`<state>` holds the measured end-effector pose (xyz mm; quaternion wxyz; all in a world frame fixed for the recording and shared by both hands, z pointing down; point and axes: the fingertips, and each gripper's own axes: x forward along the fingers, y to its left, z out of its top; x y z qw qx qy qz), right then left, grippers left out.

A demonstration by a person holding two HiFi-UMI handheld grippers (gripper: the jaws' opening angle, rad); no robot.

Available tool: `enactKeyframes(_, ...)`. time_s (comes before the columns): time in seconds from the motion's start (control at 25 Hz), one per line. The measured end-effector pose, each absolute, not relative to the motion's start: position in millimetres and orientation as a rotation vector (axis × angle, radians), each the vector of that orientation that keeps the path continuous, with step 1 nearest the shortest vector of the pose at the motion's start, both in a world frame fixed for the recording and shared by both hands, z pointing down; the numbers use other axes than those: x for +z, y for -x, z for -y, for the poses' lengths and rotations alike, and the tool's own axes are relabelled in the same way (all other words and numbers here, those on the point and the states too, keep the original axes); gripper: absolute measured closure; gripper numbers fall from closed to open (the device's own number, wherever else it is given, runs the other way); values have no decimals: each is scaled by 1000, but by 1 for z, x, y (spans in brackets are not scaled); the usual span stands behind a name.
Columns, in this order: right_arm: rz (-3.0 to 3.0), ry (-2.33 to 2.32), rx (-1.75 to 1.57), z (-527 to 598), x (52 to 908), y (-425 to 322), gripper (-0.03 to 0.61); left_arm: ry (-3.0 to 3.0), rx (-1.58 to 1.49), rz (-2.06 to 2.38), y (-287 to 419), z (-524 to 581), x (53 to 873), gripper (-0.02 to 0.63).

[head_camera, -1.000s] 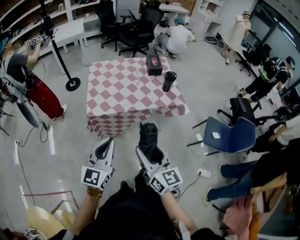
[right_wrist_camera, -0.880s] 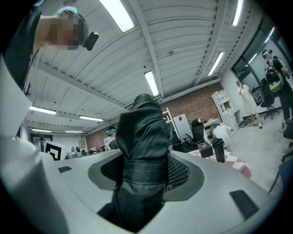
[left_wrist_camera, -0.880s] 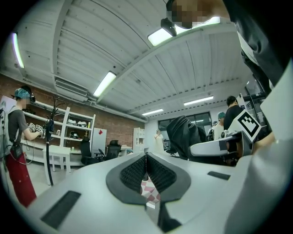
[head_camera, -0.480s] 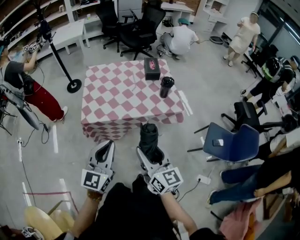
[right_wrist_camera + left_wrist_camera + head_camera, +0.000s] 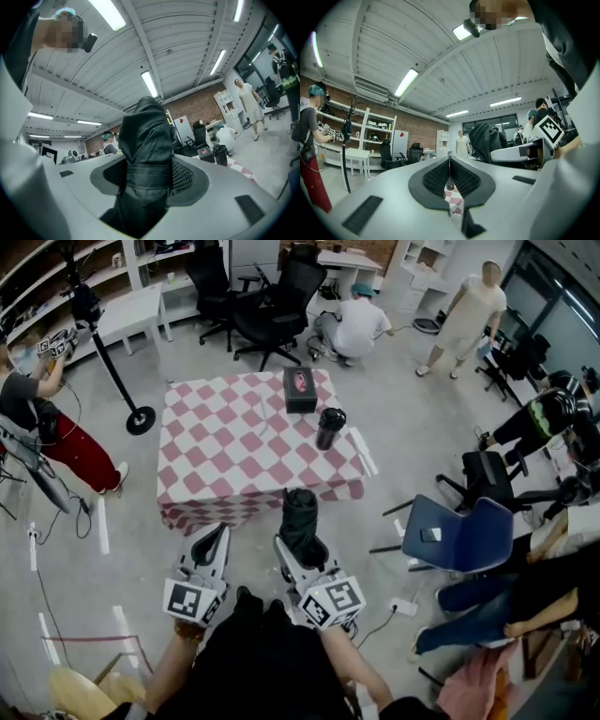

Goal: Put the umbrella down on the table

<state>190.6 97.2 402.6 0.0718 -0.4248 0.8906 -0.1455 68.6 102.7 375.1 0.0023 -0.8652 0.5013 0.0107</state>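
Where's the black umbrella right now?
In the head view, the folded umbrella is low and just right of center, clamped in the right claw. It is just short of the near edge of the checkered table, beside the left claw.

black box (image 5: pixel 300 390) | black tumbler (image 5: pixel 329 427) | blue chair (image 5: pixel 459 535) | office chairs (image 5: pixel 281 306) | crouching person (image 5: pixel 361 324)

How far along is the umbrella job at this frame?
Done: the folded black umbrella is clamped in the right tool. In hand: it is held in front of the checkered table, not on it; left tool shut, empty. Left: reach the tabletop, lay it down, release.
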Motion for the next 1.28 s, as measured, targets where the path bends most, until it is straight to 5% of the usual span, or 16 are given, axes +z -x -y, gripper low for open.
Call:
enactKeyframes(0.6, -2644, 1358, -422, -26, 392, -129, 336, 2755, 65, -1556, 7, -37, 380, 600)
enactKeyframes(1.28, -2678, 1214, -483, 105, 400, -162, 337, 2695, -6, -1675, -30, 76, 387, 600)
